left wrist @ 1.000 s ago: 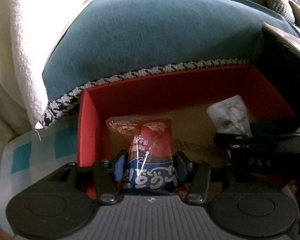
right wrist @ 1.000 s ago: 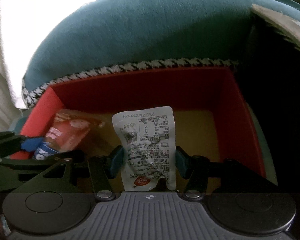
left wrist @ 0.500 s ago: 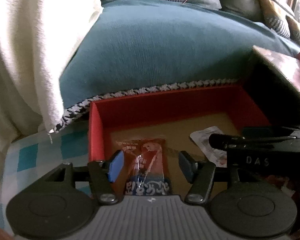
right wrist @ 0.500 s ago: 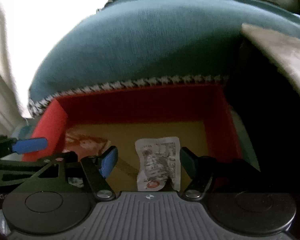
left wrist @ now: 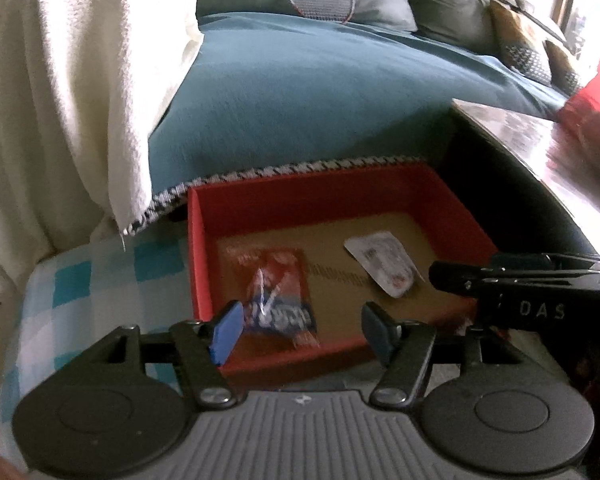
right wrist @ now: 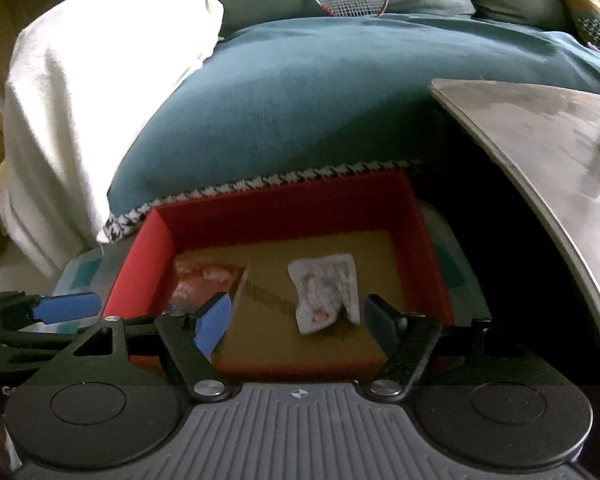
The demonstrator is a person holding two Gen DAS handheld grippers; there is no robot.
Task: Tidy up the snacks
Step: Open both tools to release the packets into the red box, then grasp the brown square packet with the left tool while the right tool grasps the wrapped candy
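Two hand-held grippers hang above an open red box (left wrist: 198,264) with a brown cardboard floor; the left gripper (left wrist: 300,330) and the right gripper (right wrist: 296,322) both have their jaws opening, with nothing pinched between the pads. A red and blue snack packet (left wrist: 278,294) lies flat at about 9 o'clock on the box floor and a white snack packet (right wrist: 326,290) lies at about 3 o'clock, well apart. To finish the release cleanly, I judge each hand should lift straight away, jaws wide, so no pad catches a wrapper's edge and drags it.
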